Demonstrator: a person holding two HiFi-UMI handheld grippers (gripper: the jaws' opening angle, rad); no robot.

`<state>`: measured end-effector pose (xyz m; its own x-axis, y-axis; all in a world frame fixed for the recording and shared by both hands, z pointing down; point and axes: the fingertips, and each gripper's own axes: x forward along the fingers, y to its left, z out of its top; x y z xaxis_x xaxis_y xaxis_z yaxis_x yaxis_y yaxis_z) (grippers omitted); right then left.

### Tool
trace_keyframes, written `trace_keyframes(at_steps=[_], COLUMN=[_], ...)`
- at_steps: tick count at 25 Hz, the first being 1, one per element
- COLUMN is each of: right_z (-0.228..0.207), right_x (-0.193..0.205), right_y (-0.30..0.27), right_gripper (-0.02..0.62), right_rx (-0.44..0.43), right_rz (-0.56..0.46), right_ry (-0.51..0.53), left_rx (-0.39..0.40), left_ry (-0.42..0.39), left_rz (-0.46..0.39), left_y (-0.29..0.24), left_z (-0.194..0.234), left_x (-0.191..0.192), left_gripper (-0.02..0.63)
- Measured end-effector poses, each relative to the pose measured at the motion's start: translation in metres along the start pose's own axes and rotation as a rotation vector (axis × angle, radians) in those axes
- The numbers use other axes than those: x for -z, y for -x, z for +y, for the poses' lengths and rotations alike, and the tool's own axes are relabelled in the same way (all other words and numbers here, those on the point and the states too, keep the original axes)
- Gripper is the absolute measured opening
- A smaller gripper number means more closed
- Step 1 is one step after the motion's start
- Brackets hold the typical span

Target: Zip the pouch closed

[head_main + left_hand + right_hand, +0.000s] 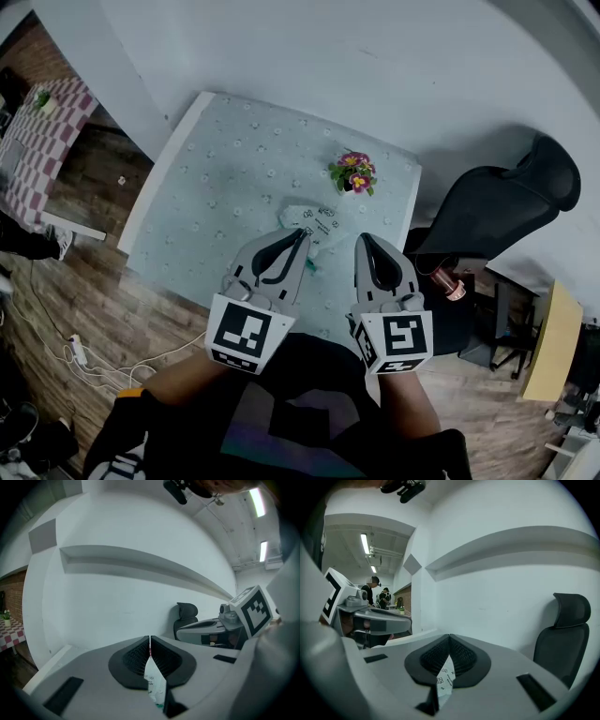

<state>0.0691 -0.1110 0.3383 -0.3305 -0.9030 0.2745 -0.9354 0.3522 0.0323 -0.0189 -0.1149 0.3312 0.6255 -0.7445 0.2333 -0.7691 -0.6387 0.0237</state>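
Observation:
A white pouch [315, 223] with small dark prints hangs in the air above the table, between my two grippers. My left gripper [301, 234] holds its left part and my right gripper [364, 240] is at its right side. In the left gripper view the jaws [150, 640] are shut on an edge of the pouch [155, 682], which shows a teal strip at its lower end. In the right gripper view the jaws [449, 637] are shut on a fold of the pouch [445, 678]. Both grippers point nearly level toward a white wall. The zipper itself is hidden.
Below stands a table with a pale flowered cloth [234, 169] and a small pot of pink flowers [353, 173]. A black office chair [506, 197] is at the right, a checkered table [47, 117] at the far left, and cables [80, 352] lie on the wooden floor.

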Motion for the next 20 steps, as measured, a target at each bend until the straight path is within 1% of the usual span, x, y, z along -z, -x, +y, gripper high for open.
trace_keyframes(at_steps=[5, 11, 16, 20], right_z=[0.016, 0.026, 0.028, 0.030], right_x=[-0.012, 0.010, 0.017, 0.020], right_y=[0.006, -0.001, -0.006, -0.010], right_gripper=[0.015, 0.014, 0.014, 0.014], right_rx=[-0.025, -0.035, -0.049, -0.059], right_rz=[-0.067, -0.007, 0.010, 0.020], right_ry=[0.005, 0.005, 0.002, 0.001], left_rx=[-0.002, -0.004, -0.019, -0.028], left_ry=[-0.034, -0.043, -0.023, -0.030], left_rz=[-0.029, 0.003, 0.028, 0.030], left_y=[0.005, -0.001, -0.002, -0.002], left_z=[-0.011, -0.011, -0.006, -0.003], left_x=[-0.009, 0.008, 0.018, 0.021], left_gripper=[0.015, 0.015, 0.015, 0.015])
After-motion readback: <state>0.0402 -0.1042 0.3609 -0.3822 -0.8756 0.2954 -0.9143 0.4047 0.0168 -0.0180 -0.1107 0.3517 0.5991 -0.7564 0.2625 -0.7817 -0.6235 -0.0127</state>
